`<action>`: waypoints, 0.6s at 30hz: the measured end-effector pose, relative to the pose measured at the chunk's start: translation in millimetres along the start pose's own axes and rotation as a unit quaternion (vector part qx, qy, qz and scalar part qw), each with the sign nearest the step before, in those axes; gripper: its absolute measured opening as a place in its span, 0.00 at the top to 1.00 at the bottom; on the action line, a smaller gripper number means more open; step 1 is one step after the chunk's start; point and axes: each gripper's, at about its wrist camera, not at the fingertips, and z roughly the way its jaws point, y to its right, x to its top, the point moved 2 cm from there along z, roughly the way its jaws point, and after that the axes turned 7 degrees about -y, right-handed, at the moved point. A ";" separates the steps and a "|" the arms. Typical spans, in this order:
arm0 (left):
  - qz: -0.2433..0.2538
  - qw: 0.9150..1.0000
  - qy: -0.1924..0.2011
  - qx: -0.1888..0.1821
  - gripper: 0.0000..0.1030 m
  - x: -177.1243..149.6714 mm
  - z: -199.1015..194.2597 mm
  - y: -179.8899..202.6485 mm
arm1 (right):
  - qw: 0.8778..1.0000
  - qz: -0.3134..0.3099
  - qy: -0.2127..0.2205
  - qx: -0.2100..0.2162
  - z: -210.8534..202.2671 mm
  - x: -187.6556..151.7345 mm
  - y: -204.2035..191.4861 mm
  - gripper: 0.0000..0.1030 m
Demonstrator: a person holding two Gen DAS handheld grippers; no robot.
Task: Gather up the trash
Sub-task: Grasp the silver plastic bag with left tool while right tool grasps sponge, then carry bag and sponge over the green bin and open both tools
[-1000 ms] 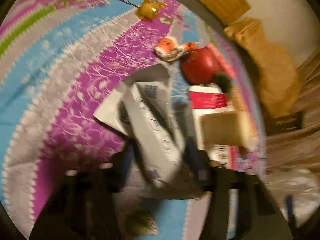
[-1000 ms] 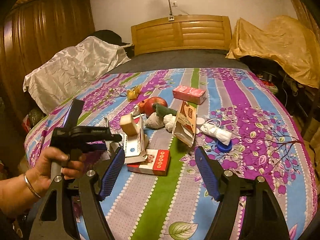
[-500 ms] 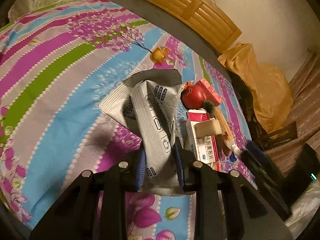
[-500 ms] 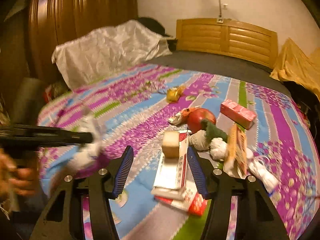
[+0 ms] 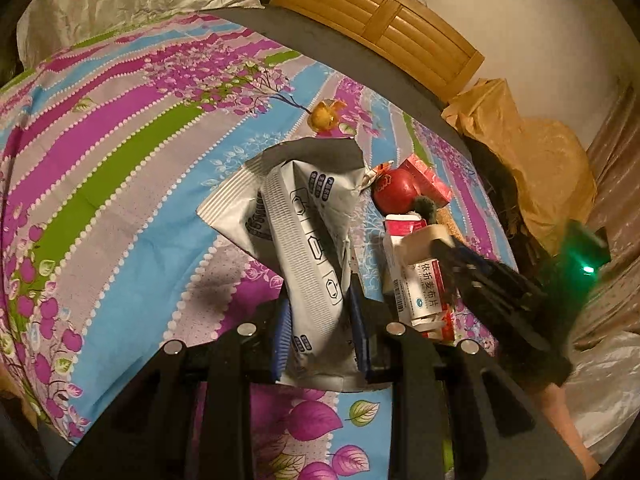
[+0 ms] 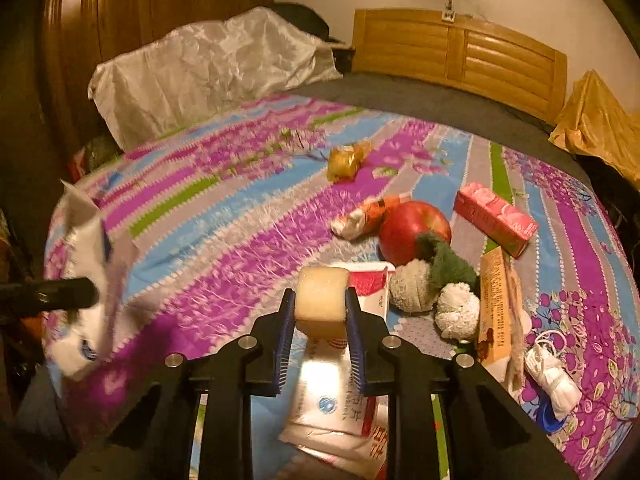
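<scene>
Mid-pickup, both tools loaded. Left gripper (image 5: 320,334) clamped on silver foil pouch (image 5: 304,236), pouch sticking up fwd between blue pads, lifted clear of bedspread (image 5: 120,184). Right gripper (image 6: 320,334) closed on pale foam-like block (image 6: 322,298), block sitting on white/red medicine box (image 6: 332,396) directly below jaws; can't tell if block already off box. More trash ahead & right of right tool: red apple (image 6: 412,228), pink carton (image 6: 496,218), gold wrapper (image 6: 346,162), yarn balls (image 6: 414,292), tall orange box (image 6: 496,312). No bin or bag in view. Next, prob.: lift block straight up w/o dragging box, then carry both to wherever trash goes, grip kept firm since pouch looks slippery.
</scene>
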 end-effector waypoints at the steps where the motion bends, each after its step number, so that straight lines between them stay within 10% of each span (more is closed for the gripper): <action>1: 0.002 1.000 0.003 0.001 0.76 0.1 -2.0 1.1 | 1.000 0.003 0.008 0.003 -9.5 -0.3 -0.8 0.76; 18: 0.110 0.987 0.046 0.106 0.76 -14.0 -30.4 58.3 | 0.992 0.099 0.070 0.014 -165.9 -83.6 -29.4 0.77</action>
